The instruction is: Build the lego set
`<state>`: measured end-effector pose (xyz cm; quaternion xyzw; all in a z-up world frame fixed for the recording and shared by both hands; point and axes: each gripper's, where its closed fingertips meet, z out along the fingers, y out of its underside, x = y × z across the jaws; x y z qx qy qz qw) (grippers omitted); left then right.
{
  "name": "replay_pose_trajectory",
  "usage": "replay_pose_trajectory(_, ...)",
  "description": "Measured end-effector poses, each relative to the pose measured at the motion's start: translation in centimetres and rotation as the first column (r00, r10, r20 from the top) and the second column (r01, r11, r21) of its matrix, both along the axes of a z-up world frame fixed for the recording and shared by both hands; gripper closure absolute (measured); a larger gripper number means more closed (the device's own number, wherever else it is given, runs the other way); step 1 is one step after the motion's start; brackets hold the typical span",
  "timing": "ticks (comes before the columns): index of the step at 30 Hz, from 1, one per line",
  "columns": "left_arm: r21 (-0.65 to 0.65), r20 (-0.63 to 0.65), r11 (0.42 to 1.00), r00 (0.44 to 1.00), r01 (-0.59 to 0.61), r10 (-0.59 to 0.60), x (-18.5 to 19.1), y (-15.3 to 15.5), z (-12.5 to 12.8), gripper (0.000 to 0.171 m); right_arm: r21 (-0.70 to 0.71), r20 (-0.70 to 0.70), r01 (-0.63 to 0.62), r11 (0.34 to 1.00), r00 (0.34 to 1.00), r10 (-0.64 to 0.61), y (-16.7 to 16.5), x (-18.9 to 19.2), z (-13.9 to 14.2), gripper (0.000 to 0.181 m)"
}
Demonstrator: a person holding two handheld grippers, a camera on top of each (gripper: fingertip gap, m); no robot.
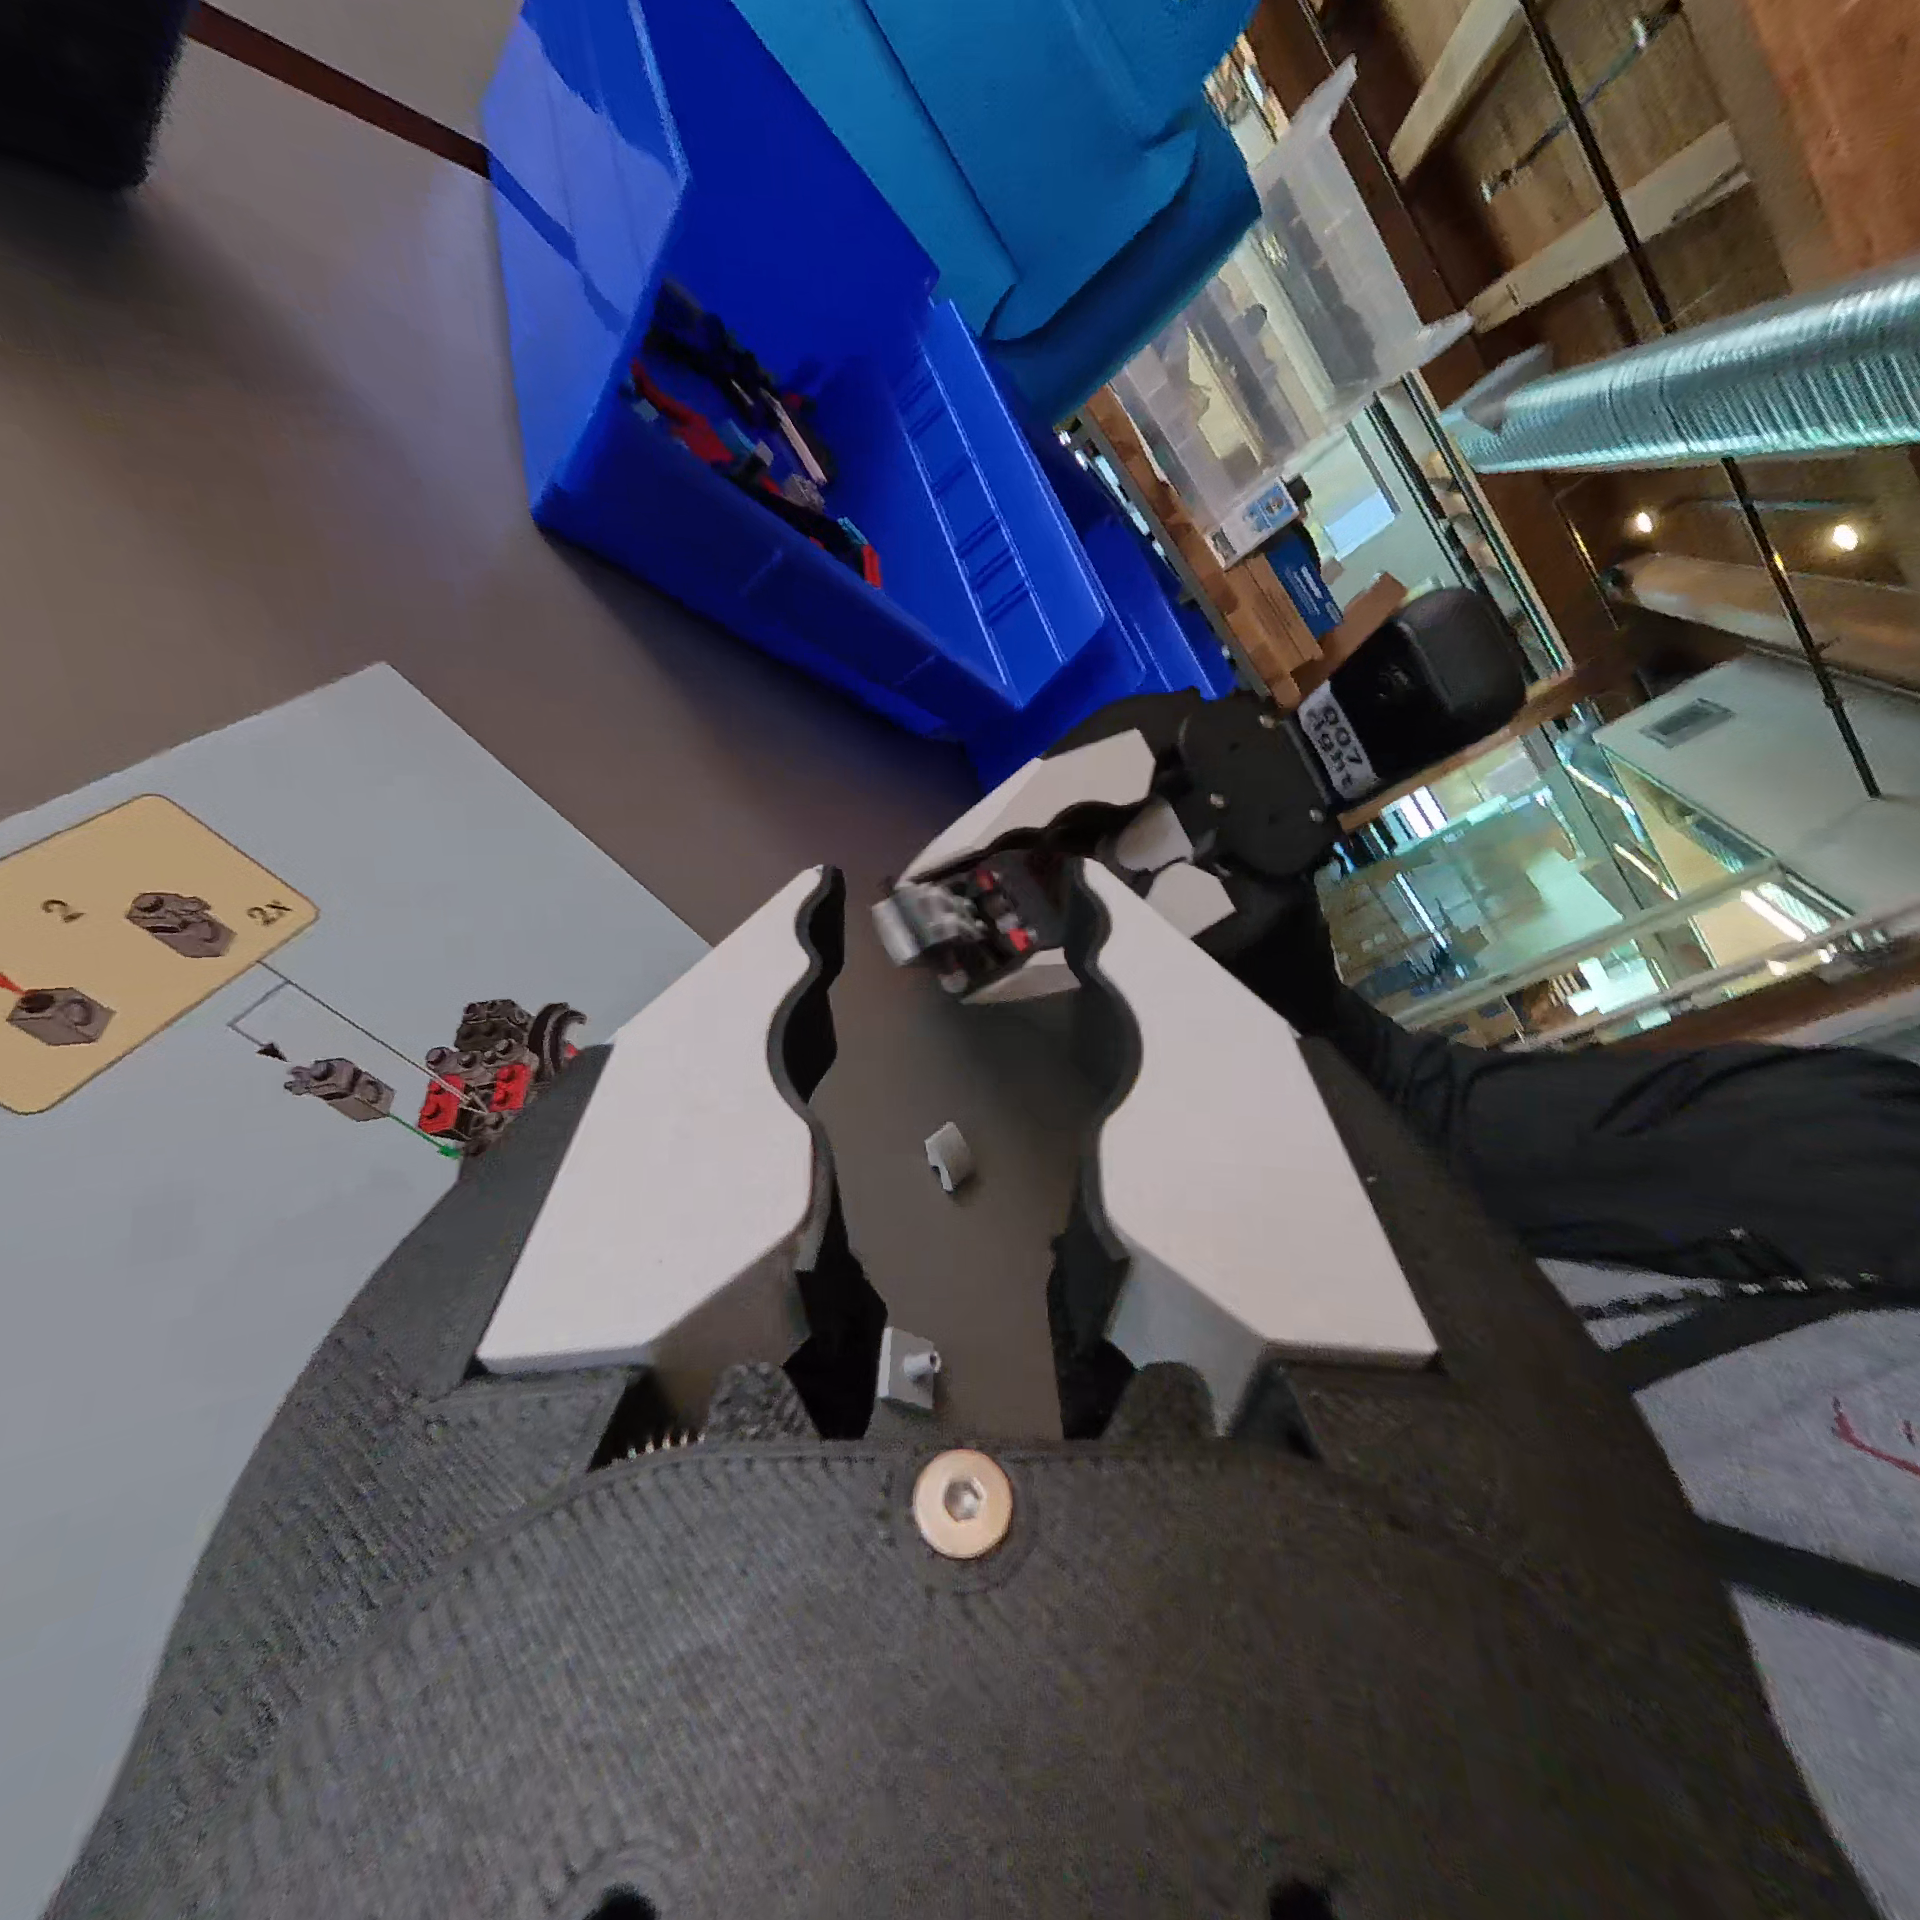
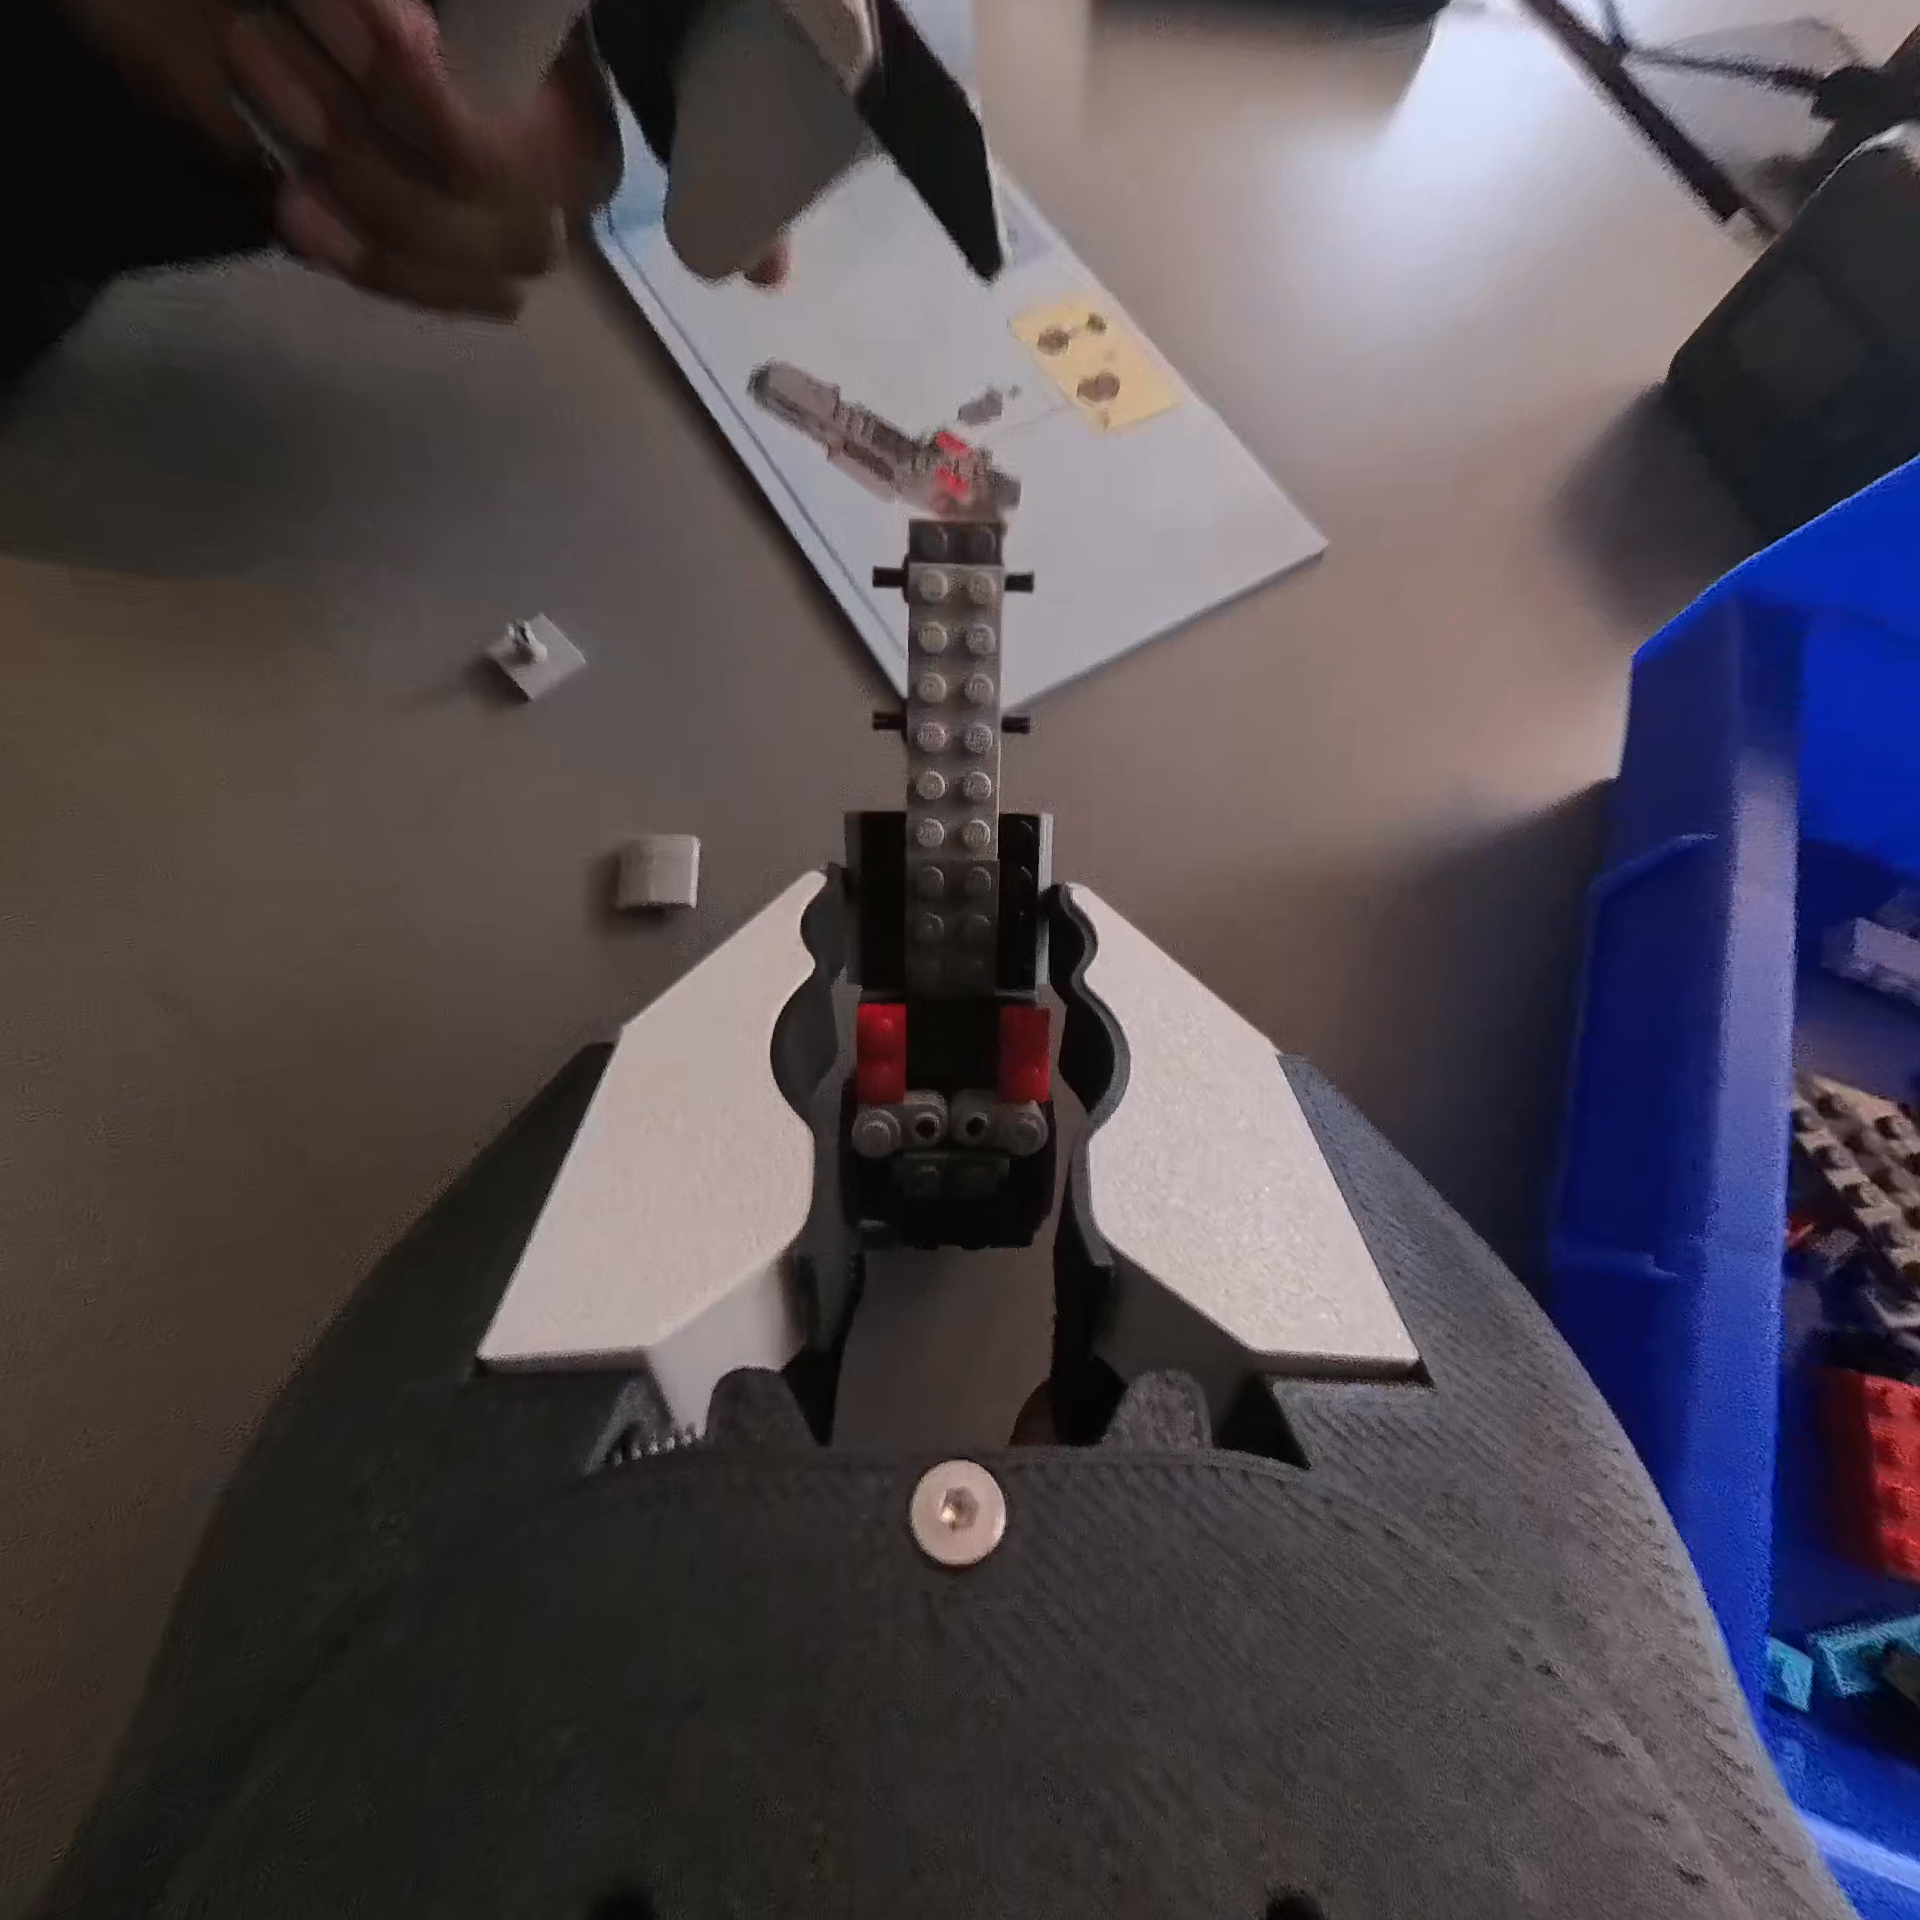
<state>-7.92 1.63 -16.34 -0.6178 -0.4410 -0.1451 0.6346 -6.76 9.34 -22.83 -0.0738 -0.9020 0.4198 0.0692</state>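
Between my right tool [image 2: 951, 1049] fingers: long grey-black-red lego build [image 2: 954, 883] clamped at its rear, studded grey strip pointing forward above dark grey counter [image 2: 260, 935]. My left tool [image 1: 956, 1049] gapes empty over small grey curved brick [image 1: 948, 1155]; second small grey piece [image 1: 907, 1366] nearby. Pale-blue instruction sheet [image 1: 343, 831] lies beside blue plastic parts bin [image 1: 665, 312].
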Motion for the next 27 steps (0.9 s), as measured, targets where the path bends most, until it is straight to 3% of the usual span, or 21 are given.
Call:
replay_pose_trajectory(4,-0.139,-0.023,0.978,0.987,0.157,-0.162,2.2,1.6,-1.4,0.129,0.128,0.003,-0.049,0.991,0.999,0.049,1.1,0.7,-1.9,0.141)
replay_pose_trajectory(9,-0.373,-0.128,0.882,0.926,0.288,-0.356,4.9,3.7,-3.3,0.128,0.181,0.021,-0.111,0.977,0.994,0.109,2.0,1.7,-2.3,0.14)
replay_pose_trajectory(15,-0.598,-0.231,0.745,0.827,0.295,-0.512,6.1,4.5,-5.7,0.126,0.137,0.017,-0.108,0.985,0.994,0.107,2.0,1.9,-1.2,0.124)
replay_pose_trajectory(20,-0.717,-0.253,0.64,0.752,0.277,-0.609,6.5,4.9,-7.5,0.129,0.199,0.013,-0.108,0.974,0.994,0.108,2.1,2.0,-2.5,0.125)
replay_pose_trajectory(27,-0.806,-0.215,0.515,0.665,0.292,-0.715,7.2,5.6,-9.1,0.131,0.177,0.024,-0.113,0.978,0.994,0.11,1.8,1.9,-2.5,0.14)
